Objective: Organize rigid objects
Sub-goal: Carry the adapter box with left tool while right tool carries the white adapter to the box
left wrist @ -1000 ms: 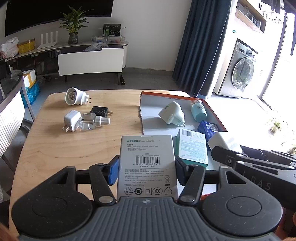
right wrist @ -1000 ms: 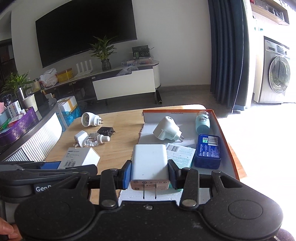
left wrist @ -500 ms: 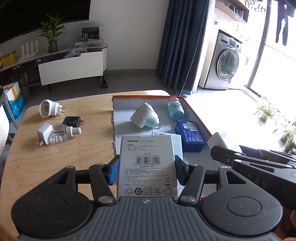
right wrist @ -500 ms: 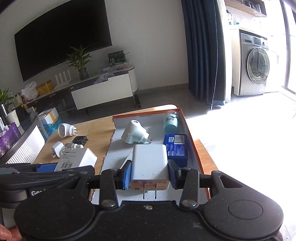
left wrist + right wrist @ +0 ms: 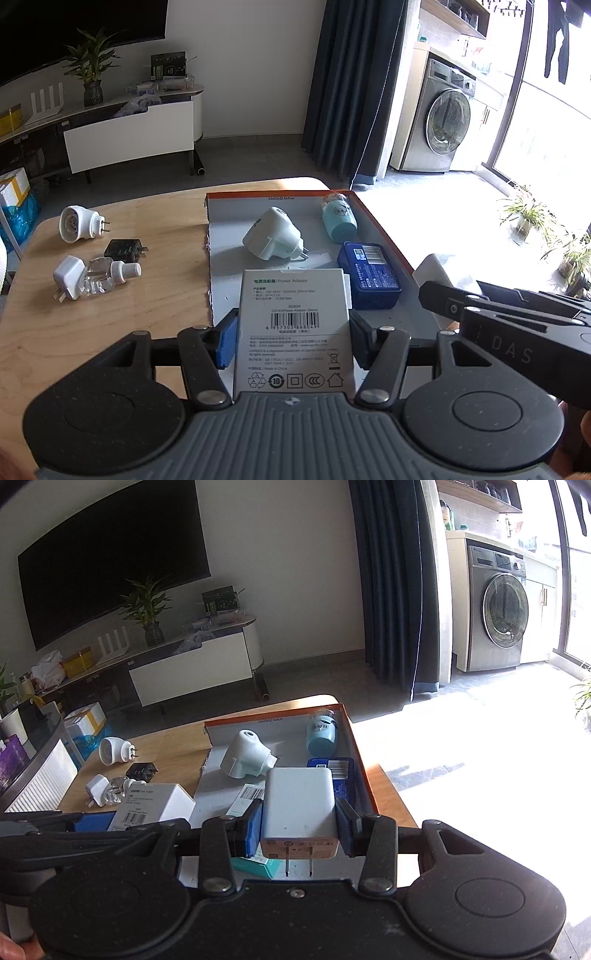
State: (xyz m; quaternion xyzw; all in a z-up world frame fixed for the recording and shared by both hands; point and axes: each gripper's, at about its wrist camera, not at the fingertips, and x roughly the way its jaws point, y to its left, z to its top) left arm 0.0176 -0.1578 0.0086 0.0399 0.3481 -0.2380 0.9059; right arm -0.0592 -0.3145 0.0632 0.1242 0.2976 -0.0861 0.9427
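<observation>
My left gripper [image 5: 293, 341] is shut on a white power adapter box [image 5: 293, 332] and holds it over the near end of the orange-rimmed tray [image 5: 384, 229]. My right gripper [image 5: 299, 827] is shut on a white charger [image 5: 299, 805], prongs toward the camera, above the tray [image 5: 360, 760]. In the tray lie a white plug adapter [image 5: 273, 238], a light blue bottle [image 5: 338, 219] and a blue box [image 5: 369, 275]. A teal box [image 5: 258, 864] shows under the charger. The left gripper's box also shows in the right wrist view [image 5: 151, 805].
On the wooden table [image 5: 110, 314] left of the tray lie a round white plug [image 5: 77, 223], a black charger [image 5: 123, 250], a small white charger [image 5: 68, 282] and a clear bottle with a white cap [image 5: 110, 275]. The table's right edge runs just past the tray.
Both grippers have moved right and forward with their objects, from over the table's middle to over the tray. The teal box is now hidden under the left gripper's box.
</observation>
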